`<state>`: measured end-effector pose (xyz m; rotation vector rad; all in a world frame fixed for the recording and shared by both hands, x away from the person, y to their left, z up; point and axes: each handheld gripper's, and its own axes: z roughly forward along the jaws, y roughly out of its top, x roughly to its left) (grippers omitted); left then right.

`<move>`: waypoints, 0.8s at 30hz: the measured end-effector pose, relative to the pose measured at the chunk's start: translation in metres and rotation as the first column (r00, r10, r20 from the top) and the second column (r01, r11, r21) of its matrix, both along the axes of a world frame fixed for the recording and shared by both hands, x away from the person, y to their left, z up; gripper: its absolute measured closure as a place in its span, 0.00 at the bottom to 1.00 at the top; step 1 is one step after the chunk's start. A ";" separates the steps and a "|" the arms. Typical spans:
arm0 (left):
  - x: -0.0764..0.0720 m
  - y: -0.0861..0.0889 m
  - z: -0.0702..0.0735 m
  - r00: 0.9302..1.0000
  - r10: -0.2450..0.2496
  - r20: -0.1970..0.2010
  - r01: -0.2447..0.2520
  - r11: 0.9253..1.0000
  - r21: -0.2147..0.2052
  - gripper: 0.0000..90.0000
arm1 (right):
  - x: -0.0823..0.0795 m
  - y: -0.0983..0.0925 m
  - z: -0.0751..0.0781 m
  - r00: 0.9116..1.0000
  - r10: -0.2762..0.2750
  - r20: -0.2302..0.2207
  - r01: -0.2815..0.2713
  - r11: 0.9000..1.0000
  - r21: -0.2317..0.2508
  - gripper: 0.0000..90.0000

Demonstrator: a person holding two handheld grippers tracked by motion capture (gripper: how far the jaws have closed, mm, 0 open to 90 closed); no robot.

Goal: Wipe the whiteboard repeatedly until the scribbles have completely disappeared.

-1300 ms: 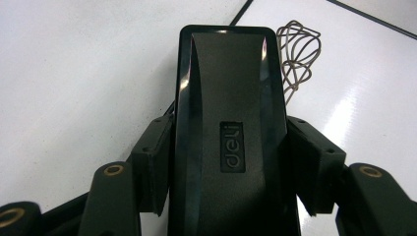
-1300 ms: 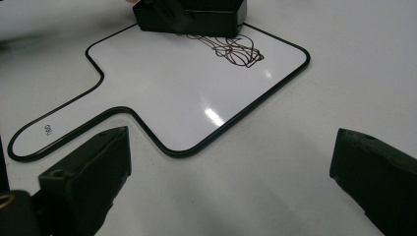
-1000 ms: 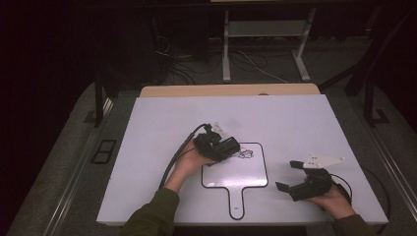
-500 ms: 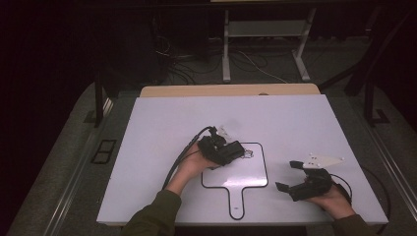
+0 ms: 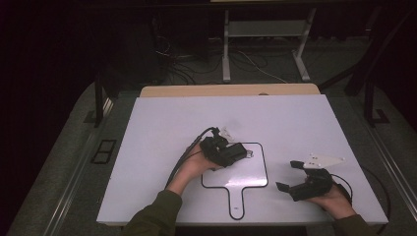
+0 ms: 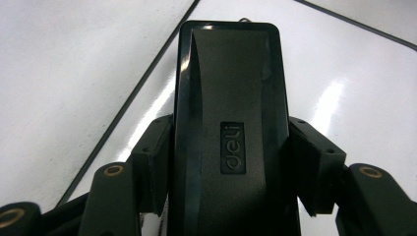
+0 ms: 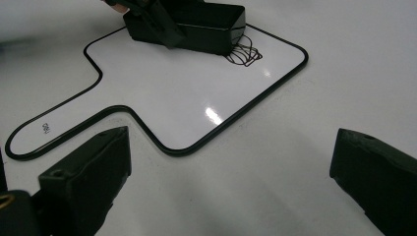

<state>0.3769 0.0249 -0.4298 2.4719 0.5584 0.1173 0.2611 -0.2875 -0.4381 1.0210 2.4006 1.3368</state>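
Two hand-held grippers work over a white desk (image 5: 162, 128) on which lies a white paddle-shaped board with a thin black border and a short handle (image 5: 246, 189). The left gripper (image 5: 236, 152) has its jaws clamped on the two long sides of a glossy black rectangular eraser block with an embossed brand mark (image 6: 231, 128), and in the right gripper view the block rests on the far corner of the board (image 7: 196, 98), just beside a dark scribble drawn there (image 7: 244, 54). The right gripper (image 5: 290, 177) rests on the desk to the right of the board, near its handle, well apart from the block; its jaws stand wide with nothing between them.
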 end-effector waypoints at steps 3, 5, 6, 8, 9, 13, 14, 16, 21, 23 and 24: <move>0.003 0.004 0.000 1.000 0.020 0.005 -0.020 1.000 -0.003 0.44 | 0.000 0.000 0.000 1.000 0.000 0.000 0.000 1.000 -0.001 0.01; 0.004 0.007 0.000 0.999 0.035 0.009 -0.035 0.999 0.000 0.44 | 0.000 0.000 0.000 1.000 0.000 0.000 0.000 1.000 -0.002 0.01; 0.006 0.008 0.000 0.999 0.041 0.013 -0.041 0.999 0.003 0.44 | 0.000 0.000 0.000 1.000 0.000 0.000 0.000 1.000 -0.002 0.01; 0.008 0.011 0.000 0.998 0.055 0.013 -0.055 0.998 0.001 0.44 | 0.000 0.000 0.000 1.000 0.000 -0.001 0.000 1.000 -0.002 0.01; 0.008 0.013 -0.001 0.998 0.065 0.010 -0.065 0.998 -0.001 0.44 | 0.000 0.000 0.000 1.000 0.000 -0.001 0.000 1.000 -0.003 0.01; 0.012 0.019 -0.001 0.996 0.082 0.020 -0.082 0.997 0.005 0.44 | 0.000 0.000 0.000 1.000 0.000 -0.002 0.000 1.000 -0.003 0.01; 0.013 0.021 0.000 0.996 0.086 0.020 -0.086 0.996 0.008 0.44 | 0.000 0.000 0.000 1.000 0.000 -0.003 0.000 1.000 -0.003 0.01; 0.014 0.023 -0.001 0.995 0.100 0.023 -0.101 0.995 0.007 0.44 | 0.000 0.000 0.000 1.000 0.001 -0.002 -0.001 1.000 -0.003 0.01; 0.018 0.030 0.000 0.992 0.125 0.034 -0.126 0.992 0.016 0.44 | 0.000 0.000 0.000 1.000 0.000 -0.001 0.000 1.000 -0.004 0.01; 0.019 0.033 -0.001 0.990 0.135 0.036 -0.136 0.991 0.012 0.44 | 0.000 0.000 0.000 1.000 0.000 -0.001 0.000 1.000 -0.003 0.01; 0.020 0.034 -0.001 0.990 0.136 0.038 -0.136 0.991 0.011 0.44 | 0.000 0.000 0.000 1.000 0.000 -0.001 0.000 1.000 -0.003 0.01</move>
